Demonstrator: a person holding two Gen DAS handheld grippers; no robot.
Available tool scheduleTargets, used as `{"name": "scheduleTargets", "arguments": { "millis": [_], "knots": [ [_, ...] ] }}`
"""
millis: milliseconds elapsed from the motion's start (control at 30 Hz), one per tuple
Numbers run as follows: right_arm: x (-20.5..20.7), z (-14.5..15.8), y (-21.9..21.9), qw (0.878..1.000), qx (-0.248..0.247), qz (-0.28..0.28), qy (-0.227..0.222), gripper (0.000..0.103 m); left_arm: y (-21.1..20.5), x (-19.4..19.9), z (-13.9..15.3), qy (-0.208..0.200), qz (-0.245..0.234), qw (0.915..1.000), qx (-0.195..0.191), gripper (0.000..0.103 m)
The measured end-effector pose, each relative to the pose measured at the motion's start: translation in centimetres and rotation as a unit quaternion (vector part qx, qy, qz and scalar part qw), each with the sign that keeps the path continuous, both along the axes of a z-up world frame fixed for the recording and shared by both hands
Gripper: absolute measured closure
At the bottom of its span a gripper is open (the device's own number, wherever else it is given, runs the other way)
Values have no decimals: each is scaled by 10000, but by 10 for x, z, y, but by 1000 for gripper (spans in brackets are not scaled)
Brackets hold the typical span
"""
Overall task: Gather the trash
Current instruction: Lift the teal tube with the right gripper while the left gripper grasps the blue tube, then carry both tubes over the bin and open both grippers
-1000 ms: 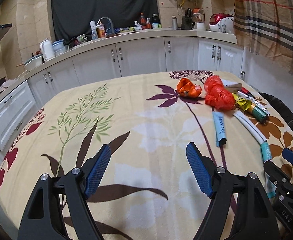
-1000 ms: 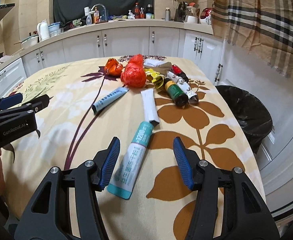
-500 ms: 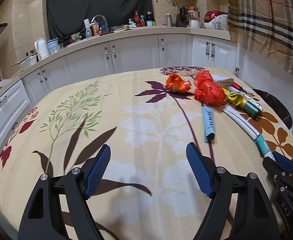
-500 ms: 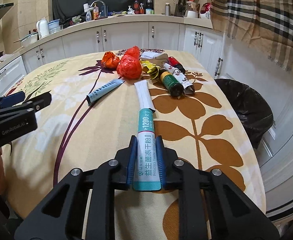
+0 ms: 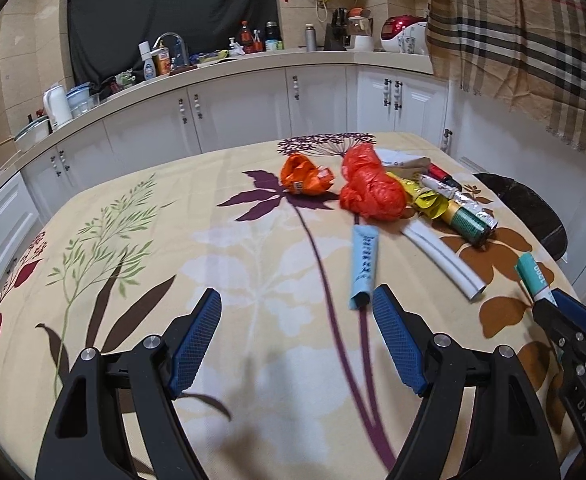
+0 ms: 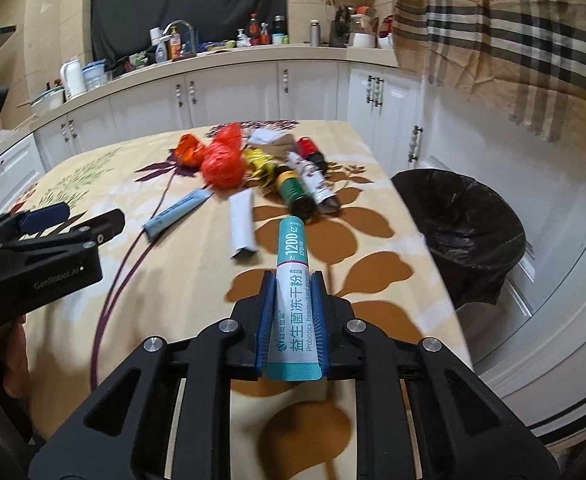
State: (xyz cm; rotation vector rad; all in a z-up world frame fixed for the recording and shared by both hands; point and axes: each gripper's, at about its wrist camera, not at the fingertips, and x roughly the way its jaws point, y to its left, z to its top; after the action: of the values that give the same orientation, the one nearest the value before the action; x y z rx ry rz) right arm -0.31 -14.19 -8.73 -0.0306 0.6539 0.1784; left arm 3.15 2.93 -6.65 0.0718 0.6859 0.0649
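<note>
My right gripper (image 6: 291, 284) is shut on a teal and white sachet (image 6: 291, 276) and holds it lifted above the table. The sachet also shows in the left wrist view (image 5: 533, 276). My left gripper (image 5: 297, 320) is open and empty, low over the tablecloth. Trash lies ahead: a blue sachet (image 5: 364, 266), a white sachet (image 5: 443, 260), a red plastic bag (image 5: 373, 192), an orange wrapper (image 5: 305, 176), a yellow wrapper (image 5: 425, 200) and a green can (image 5: 467, 226). A black-lined bin (image 6: 465, 228) stands right of the table.
The table has a floral cloth (image 5: 173, 248). White cabinets (image 5: 253, 108) and a cluttered counter run behind it. A plaid curtain (image 6: 513, 32) hangs at the right. A red bottle (image 6: 309, 152) and a foil wrapper (image 6: 313, 178) lie in the trash pile.
My right gripper closed on the teal sachet and lifted it off the table. My left gripper moved forward toward the blue sachet and stayed open.
</note>
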Motion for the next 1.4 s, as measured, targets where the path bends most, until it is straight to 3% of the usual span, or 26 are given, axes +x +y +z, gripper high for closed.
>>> {"name": "scheduleTargets", "arguments": {
  "millis": [533, 700, 800, 833, 867, 933, 1033, 1167, 1400],
  "knots": [
    [50, 14, -38, 9994, 209, -280, -14, 85, -17, 52, -4, 567, -193, 9981, -165, 28],
    [62, 16, -46, 9988, 377, -277, 106, 85, -24, 65, -13, 846, -368, 9957, -110, 47],
    [65, 19, -46, 9990, 337, -282, 62, 85, -27, 69, -20, 1024, -463, 9936, -142, 67],
    [66, 19, -47, 9990, 336, -281, 60, 85, -29, 69, -22, 1062, -492, 9930, -129, 79],
    [66, 19, -47, 9990, 342, -279, 68, 85, -30, 68, -22, 994, -502, 9938, -70, 86],
    [67, 18, -48, 9990, 347, -288, 80, 85, -33, 66, -22, 968, -569, 9937, 50, 87],
    [68, 17, -50, 9988, 365, -311, 98, 85, -31, 61, -20, 946, -614, 9936, -100, 90],
    [70, 20, -55, 9987, 348, -374, 57, 85, -31, 52, -10, 791, -681, 9943, -221, 90],
    [81, 24, -74, 9978, 284, -603, -49, 85, -50, 51, 23, 181, -878, 9951, -421, 90]
  ]
}}
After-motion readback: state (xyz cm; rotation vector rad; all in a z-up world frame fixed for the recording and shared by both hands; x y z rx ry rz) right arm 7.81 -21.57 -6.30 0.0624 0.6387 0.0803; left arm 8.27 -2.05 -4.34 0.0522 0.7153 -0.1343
